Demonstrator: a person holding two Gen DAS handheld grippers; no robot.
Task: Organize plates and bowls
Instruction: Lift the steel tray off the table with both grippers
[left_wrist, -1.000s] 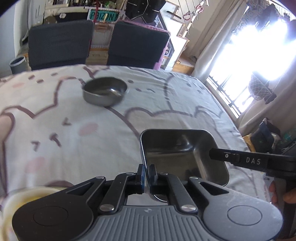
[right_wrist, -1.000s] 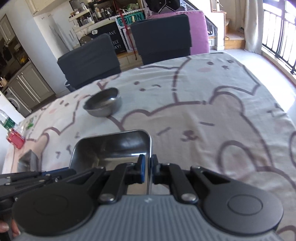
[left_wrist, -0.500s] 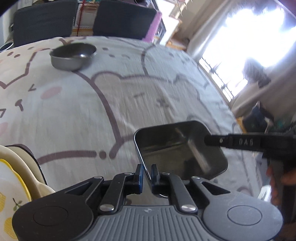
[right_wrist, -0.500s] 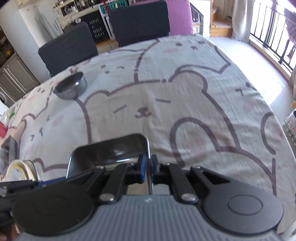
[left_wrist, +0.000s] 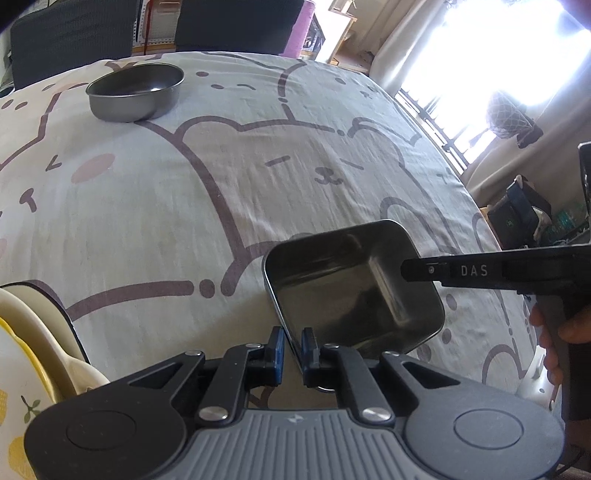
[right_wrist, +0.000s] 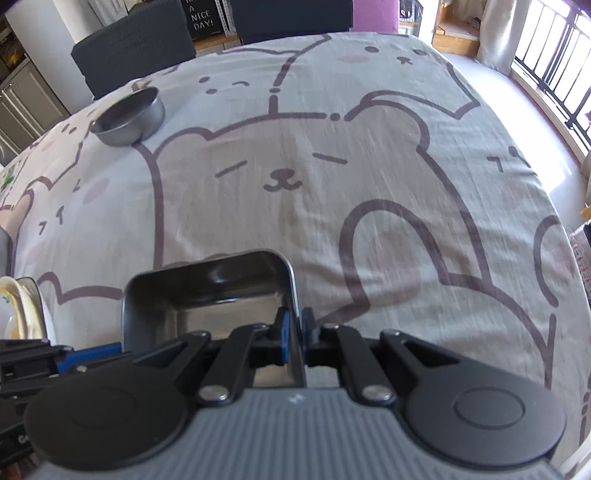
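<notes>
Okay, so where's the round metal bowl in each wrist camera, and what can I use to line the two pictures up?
Left wrist: the round metal bowl is upper left, on the far part of the tablecloth.
Right wrist: the bowl is upper left too, nearer the dark chair.
Shared landmark: the rectangular metal tray, low centre in both, with each gripper's jaws closed on one of its rims.

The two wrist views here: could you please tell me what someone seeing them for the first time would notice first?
First, the rectangular steel tray near the table's front edge, pinched on opposite rims by the left gripper and right gripper, fingers shut on its thin wall. Next, the bear-print tablecloth covering the whole table. Then the round steel bowl alone at the far left, and cream and yellow plates at the near left edge.
</notes>
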